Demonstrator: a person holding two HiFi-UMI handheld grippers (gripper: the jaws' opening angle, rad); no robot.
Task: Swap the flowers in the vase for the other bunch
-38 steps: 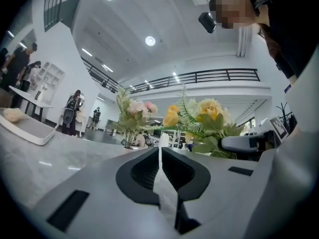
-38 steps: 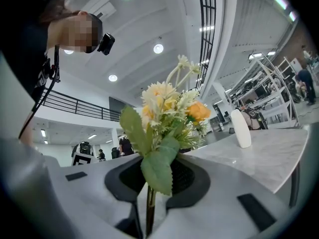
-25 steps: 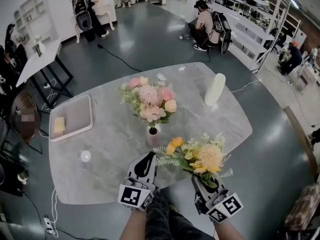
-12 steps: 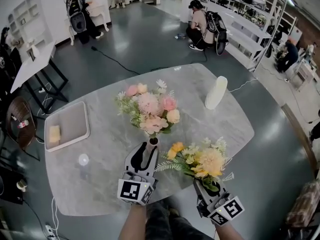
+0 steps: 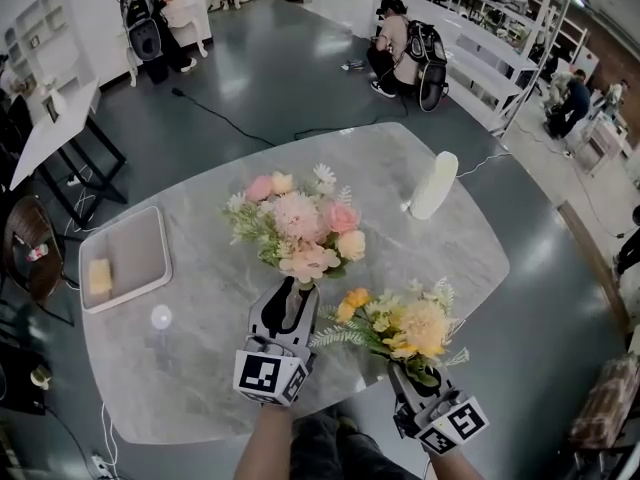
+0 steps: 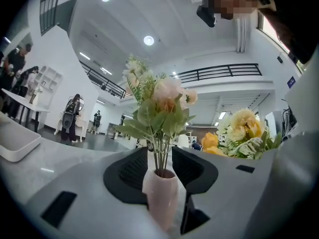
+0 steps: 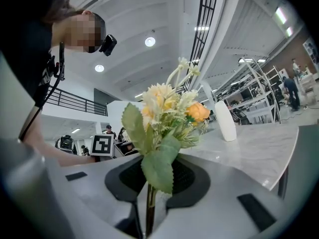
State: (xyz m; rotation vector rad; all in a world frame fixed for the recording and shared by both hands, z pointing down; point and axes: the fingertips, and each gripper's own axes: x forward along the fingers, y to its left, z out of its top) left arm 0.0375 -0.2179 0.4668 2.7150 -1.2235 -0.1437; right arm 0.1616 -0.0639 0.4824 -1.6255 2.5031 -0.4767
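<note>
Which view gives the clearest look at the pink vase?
The left gripper view: the vase stands between the left gripper's opening jaws. The head view hides most of it under pink flowers and that gripper; the right gripper view misses it.

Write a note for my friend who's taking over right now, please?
Left gripper: fingers opening around the vase, not squeezing it.
Right gripper: shut on the yellow bunch stems, held beside the vase.
The vase stands on the table with the pink bunch in it.
Done: yellow bunch picked up.
Left: pull pink bunch out, put yellow in.
</note>
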